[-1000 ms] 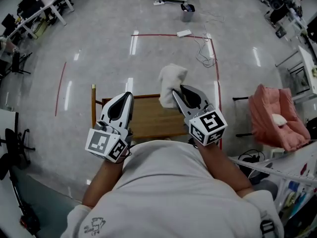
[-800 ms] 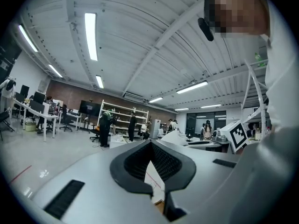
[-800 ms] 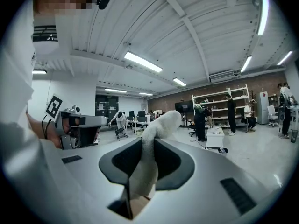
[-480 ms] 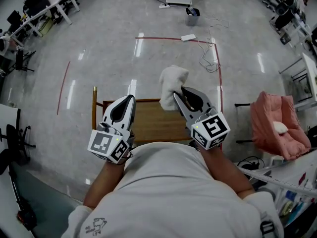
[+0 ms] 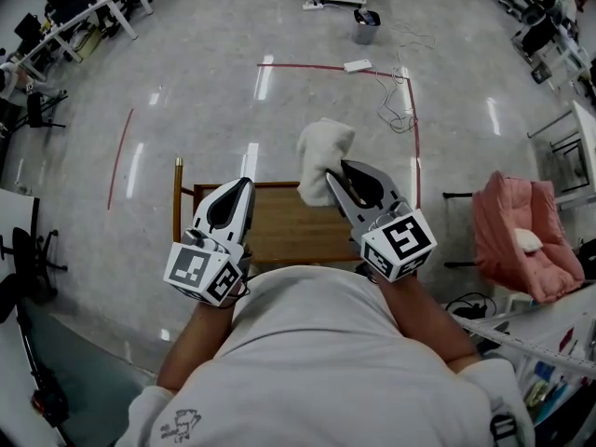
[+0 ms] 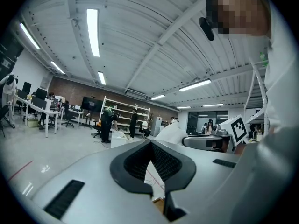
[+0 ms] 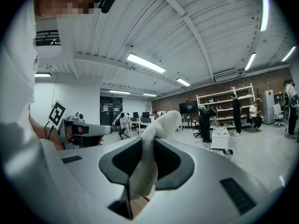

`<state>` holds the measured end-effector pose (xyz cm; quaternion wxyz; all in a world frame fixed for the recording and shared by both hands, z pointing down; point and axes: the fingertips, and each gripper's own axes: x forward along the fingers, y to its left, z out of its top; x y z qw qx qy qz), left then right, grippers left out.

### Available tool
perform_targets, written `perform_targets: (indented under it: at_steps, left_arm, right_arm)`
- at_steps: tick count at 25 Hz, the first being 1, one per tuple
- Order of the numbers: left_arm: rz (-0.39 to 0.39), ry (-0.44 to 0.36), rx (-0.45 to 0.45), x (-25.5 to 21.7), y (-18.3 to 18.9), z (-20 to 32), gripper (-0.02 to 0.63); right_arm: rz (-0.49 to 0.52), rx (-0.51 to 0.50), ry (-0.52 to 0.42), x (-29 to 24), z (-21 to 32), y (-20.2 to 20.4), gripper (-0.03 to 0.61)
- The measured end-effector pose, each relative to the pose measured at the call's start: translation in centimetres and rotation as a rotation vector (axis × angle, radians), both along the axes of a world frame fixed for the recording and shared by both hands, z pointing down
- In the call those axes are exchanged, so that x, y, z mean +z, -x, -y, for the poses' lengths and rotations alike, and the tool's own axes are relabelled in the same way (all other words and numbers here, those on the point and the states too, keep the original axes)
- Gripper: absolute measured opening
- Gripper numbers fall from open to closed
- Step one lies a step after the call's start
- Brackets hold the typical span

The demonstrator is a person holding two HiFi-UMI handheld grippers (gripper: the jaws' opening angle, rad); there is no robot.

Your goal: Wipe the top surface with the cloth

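Right gripper (image 5: 330,177) clamps the white cloth (image 5: 323,149), which bunches upward beyond its fingertips, above the wooden top surface (image 5: 279,229). Left gripper (image 5: 243,184) hangs alongside, jaws together on nothing. Likely risk: lowered like this, bare fingertips may scrape the wood, or friction may drag the cloth free.

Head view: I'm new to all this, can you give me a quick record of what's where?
Right gripper: shut on the white cloth
Left gripper: shut, nothing in it
Cloth position: held up in the air, not pressed on the table
Wooden table: below, between the two grippers
Wiping: not yet begun
Nearby: pink chair on the floor at right
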<state>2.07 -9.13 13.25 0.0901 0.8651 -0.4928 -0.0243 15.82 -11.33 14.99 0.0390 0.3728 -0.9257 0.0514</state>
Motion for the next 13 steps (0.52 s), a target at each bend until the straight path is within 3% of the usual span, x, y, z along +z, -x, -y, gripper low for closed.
perform_targets:
  at_steps: [13]
  left_arm:
    - [-0.005, 0.022, 0.01, 0.59, -0.9, -0.41, 0.006]
  right_arm:
    - [0.027, 0.001, 0.02, -0.44, -0.81, -1.05, 0.084]
